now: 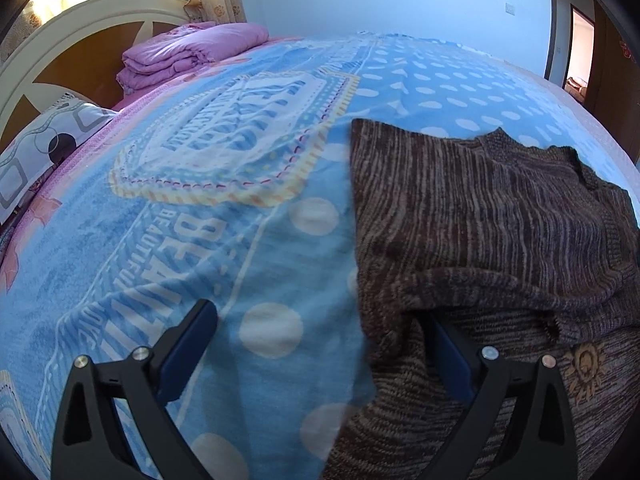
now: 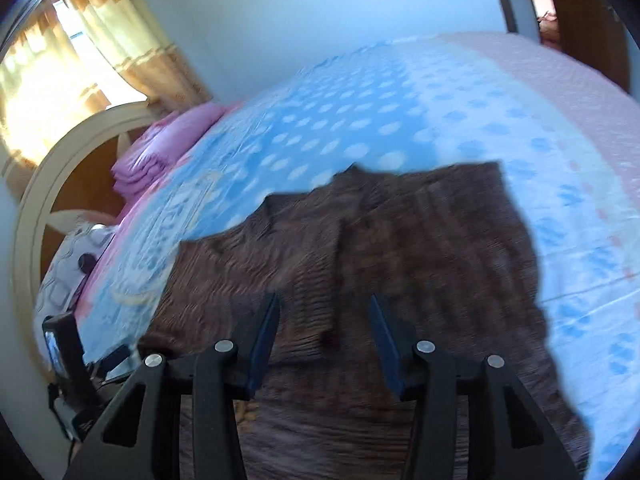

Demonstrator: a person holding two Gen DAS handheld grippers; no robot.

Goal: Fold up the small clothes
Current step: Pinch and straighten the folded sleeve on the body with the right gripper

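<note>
Left wrist view: the left claw (image 1: 318, 350) stands spread wide, its two blue pads far apart and nothing pinched between them. It hovers over the left edge of the sweater (image 1: 480, 216), a brown knit lying on the bed (image 1: 240, 160). One pad hangs over the blue spotted blanket, the other sits at a raised fold of knit near the hem. A claw this wide seems ready either to let cloth go or to straddle an edge before a pinch; which one cannot be told. The sweater's near part is doubled over itself, with a ridge running across, so a fold looks partly made. A small sun-like motif shows on the lower layer at the right. At the head of the bed a folded pink quilt (image 1: 188, 56) rests against the headboard (image 1: 60, 40), well apart from the work.

Right wrist view: the picture is blurred. The right claw (image 2: 324, 336) is about half open, pads over the middle of the sweater (image 2: 360, 232) and not pressing on any cloth that I can see. The sweater lies spread across the blanket, collar toward the far side, its right edge ragged against the pale sheet. The flat bed gives room to lay each fold down smooth.
</note>
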